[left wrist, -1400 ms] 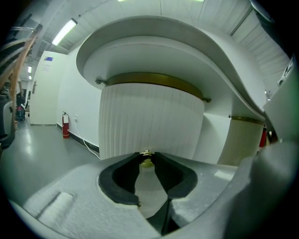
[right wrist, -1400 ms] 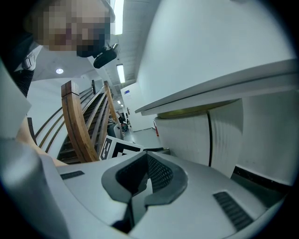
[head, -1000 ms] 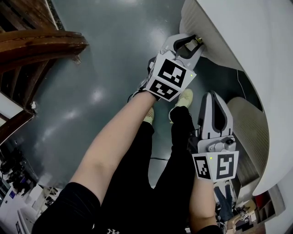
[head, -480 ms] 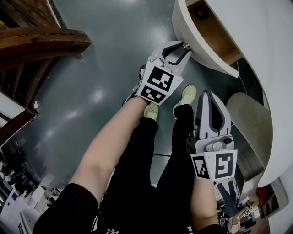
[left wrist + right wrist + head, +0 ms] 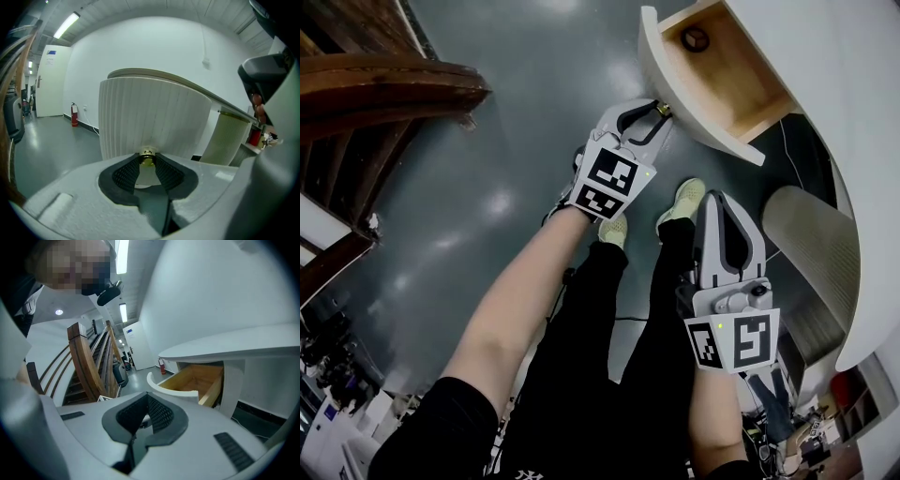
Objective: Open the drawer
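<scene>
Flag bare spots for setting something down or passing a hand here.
Inside the drawer, bare wood except a dark ring in one corner. Also open: the grey floor between the wooden railing and the drawer front. Crowded: the left tool clamps the brass knob; the right tool and the person's legs stand close by.

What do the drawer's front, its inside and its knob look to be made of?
Drawer front: white and matt, with fine upright ribs; probably painted wood or board, though the coat hides what lies under it.
Drawer inside: bare light wood, judging by its warm tan colour and unpainted edges.
Knob: small, shiny and yellow, so likely brass or brass-plated metal.
</scene>
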Available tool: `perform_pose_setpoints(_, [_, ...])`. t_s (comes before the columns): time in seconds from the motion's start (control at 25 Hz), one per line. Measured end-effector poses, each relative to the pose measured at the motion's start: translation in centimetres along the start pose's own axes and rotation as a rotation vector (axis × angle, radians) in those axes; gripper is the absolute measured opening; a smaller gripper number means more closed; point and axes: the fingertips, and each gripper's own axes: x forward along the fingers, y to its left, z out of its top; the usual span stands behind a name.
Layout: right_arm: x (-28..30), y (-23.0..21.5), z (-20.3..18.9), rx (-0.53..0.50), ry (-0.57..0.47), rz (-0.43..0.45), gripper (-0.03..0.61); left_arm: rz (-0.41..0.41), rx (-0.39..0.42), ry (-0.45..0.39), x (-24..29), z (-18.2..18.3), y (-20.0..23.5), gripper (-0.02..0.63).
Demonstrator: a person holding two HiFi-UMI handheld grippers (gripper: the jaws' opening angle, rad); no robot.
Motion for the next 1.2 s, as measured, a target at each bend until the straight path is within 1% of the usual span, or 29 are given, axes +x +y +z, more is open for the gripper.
perform_pose_setpoints(0.4, [-0.8,2.4,-0.9,-0.006,0.010,-0.017,0.015,-0.016,0.006,0.005,-2.9,-2.0,0.8,0.109])
perform_pose_setpoints(0.68, [-1.6,4.4,-1.3,-0.021,0.022,-0.009,0.015,-0.021,0.000,0.023,-5.1,-3.7,0.5,0.109])
perform_pose_setpoints(1.0, [-1.7,4.9,-1.0,-0.037,0.032,0.001,0.015,-0.034,0.001,0.030,-5.7,-4.1,0.6,0.109])
perform_pose_setpoints(1.08, [-1.7,5.0,-0.7,-0.041,0.032,0.005,0.015,-0.029,-0.010,0.032,-6.2,-4.1,0.7,0.109])
perform_pose_setpoints(1.2, [-1.9,5.3,0.0,-0.044,0.028,0.009,0.015,-0.007,-0.054,0.029,-7.8,-3.8,1.0,0.109])
